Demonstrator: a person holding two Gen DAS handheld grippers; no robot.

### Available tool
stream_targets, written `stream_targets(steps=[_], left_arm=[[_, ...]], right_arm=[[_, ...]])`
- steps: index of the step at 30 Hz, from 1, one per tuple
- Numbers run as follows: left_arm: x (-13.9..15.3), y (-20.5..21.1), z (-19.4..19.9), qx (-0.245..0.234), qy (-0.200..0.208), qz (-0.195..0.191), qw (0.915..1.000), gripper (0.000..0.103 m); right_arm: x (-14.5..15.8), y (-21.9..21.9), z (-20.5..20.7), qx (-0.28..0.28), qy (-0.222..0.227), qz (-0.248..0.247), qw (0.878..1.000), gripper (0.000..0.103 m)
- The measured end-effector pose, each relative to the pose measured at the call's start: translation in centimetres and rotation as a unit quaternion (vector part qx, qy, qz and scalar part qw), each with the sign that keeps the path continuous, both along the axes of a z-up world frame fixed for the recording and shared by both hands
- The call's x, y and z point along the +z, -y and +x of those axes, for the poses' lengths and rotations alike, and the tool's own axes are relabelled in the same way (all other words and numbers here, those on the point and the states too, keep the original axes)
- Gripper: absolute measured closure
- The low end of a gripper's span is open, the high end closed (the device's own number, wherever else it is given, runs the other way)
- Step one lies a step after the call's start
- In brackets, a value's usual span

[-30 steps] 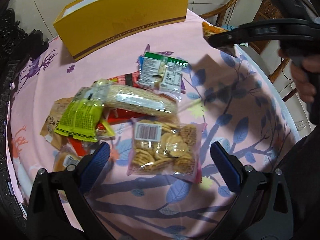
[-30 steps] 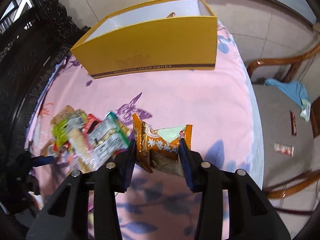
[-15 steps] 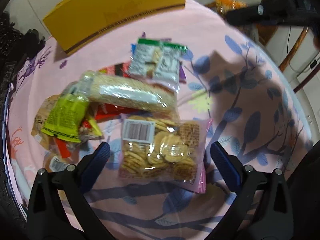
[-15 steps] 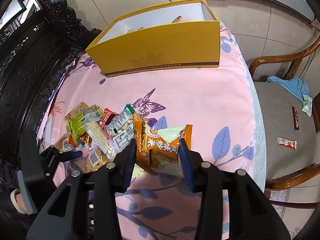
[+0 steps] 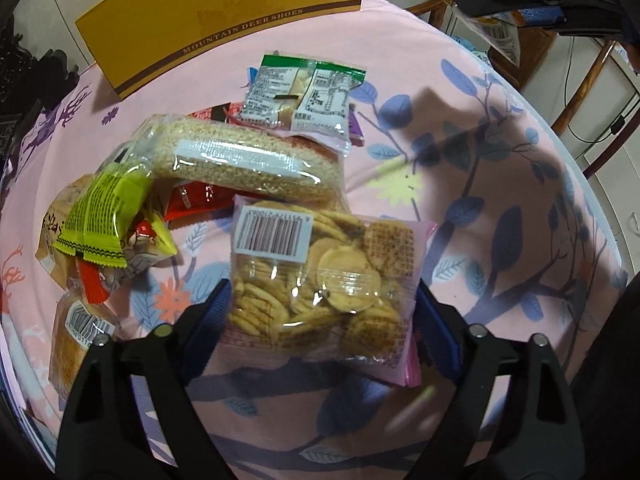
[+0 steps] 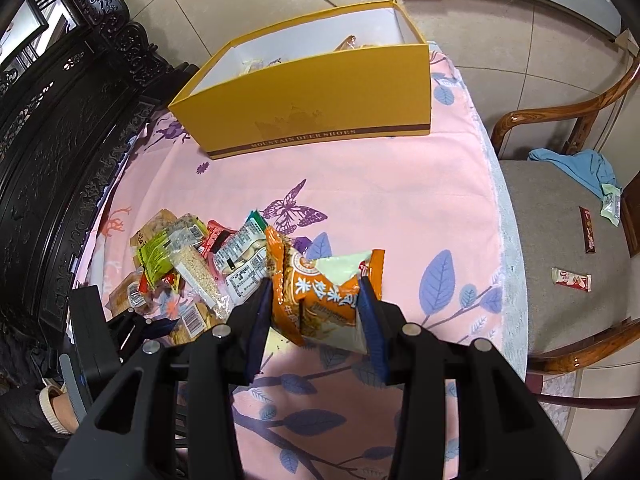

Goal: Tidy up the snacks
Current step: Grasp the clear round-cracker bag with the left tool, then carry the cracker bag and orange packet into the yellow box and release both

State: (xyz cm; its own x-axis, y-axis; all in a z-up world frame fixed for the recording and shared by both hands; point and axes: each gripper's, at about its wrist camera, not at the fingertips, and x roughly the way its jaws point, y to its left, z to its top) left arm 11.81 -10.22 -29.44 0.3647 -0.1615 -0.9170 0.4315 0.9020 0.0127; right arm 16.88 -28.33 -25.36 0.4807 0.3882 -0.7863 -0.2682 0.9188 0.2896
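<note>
Left tongs [image 5: 320, 312]: closing around clear cracker bag [image 5: 320, 280] on bench [image 5: 500, 160], contact seemingly not yet made. Right tongs [image 6: 316, 300]: clamping orange snack packet [image 6: 320, 284].

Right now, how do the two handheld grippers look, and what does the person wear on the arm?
Both are matte black plastic. The left gripper and the right gripper each have two angular fingers with triangular cut-outs, round silver screw heads and blue pads on the inner faces. No cables show. At the lower left of the right wrist view, a dark sleeve ends in a cream ribbed cuff.
</note>
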Motion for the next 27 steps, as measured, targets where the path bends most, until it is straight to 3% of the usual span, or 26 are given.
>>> stream_targets(steps=[8, 19, 27], left_arm=[[1.2, -1.4, -1.0, 0.016, -0.004, -0.049, 0.9987, 0.029], [4.5, -2.4, -2.2, 0.029, 0.050, -0.050, 0.9971, 0.029], [9.5, -4.4, -1.1, 0.053, 0.097, -0.068, 0.9915, 0.029]], right_arm=[[0.1, 0.3, 0.1, -0.005, -0.002, 0.003, 1.000, 0.060], [-0.1, -0.4, -0.1, 0.003, -0.004, 0.000, 1.000, 0.060], [1.0, -0.6, 0.3, 0.007, 0.004, 0.013, 1.000, 0.060]])
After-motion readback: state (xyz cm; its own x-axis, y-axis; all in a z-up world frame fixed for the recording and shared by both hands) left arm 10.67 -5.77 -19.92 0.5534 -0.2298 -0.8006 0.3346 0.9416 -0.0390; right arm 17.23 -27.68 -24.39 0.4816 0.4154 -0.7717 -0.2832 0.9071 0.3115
